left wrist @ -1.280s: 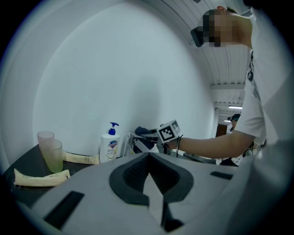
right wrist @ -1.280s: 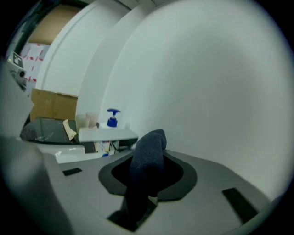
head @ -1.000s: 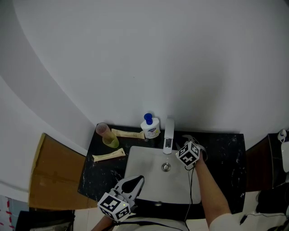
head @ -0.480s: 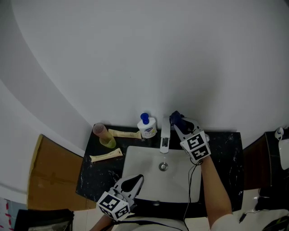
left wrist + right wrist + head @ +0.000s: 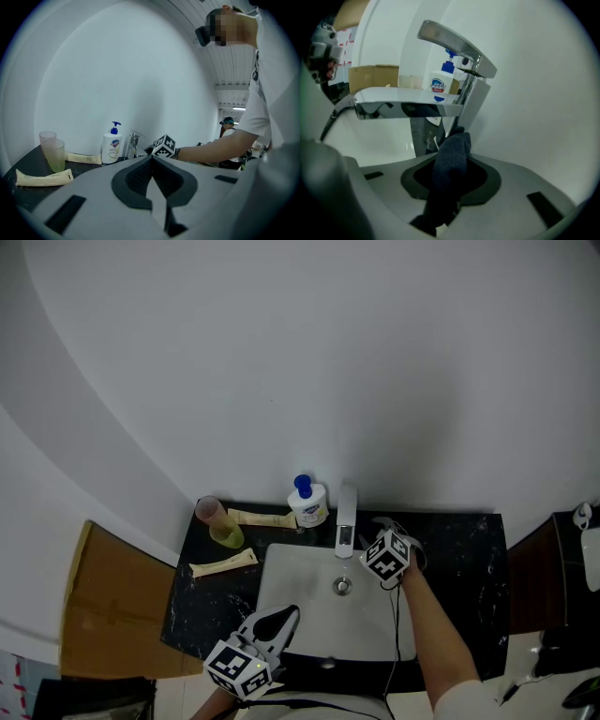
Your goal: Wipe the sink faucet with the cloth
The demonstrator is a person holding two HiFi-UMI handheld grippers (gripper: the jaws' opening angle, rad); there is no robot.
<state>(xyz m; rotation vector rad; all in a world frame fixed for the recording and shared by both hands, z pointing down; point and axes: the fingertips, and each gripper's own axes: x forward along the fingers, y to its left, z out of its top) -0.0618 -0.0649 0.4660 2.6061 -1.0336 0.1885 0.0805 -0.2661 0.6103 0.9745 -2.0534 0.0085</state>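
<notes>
The right claw (image 5: 451, 169), clamped on the dark cloth (image 5: 455, 145), has come back down from the rear of the faucet (image 5: 461, 44) to beside its spout, at the back edge of the sink (image 5: 281, 563); one wiping stroke is judged complete. The left claw (image 5: 151, 158) sits closed and empty at the front edge.

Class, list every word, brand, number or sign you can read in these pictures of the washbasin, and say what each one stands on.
No text here can be read with certainty.
Soap bottle: a blue logo and print on its label, too blurred to read.
Far tube: faint dark print, too small to read.
Near tube: nothing legible.
Marker cubes: black-and-white square patterns only, no letters or numbers.
</notes>
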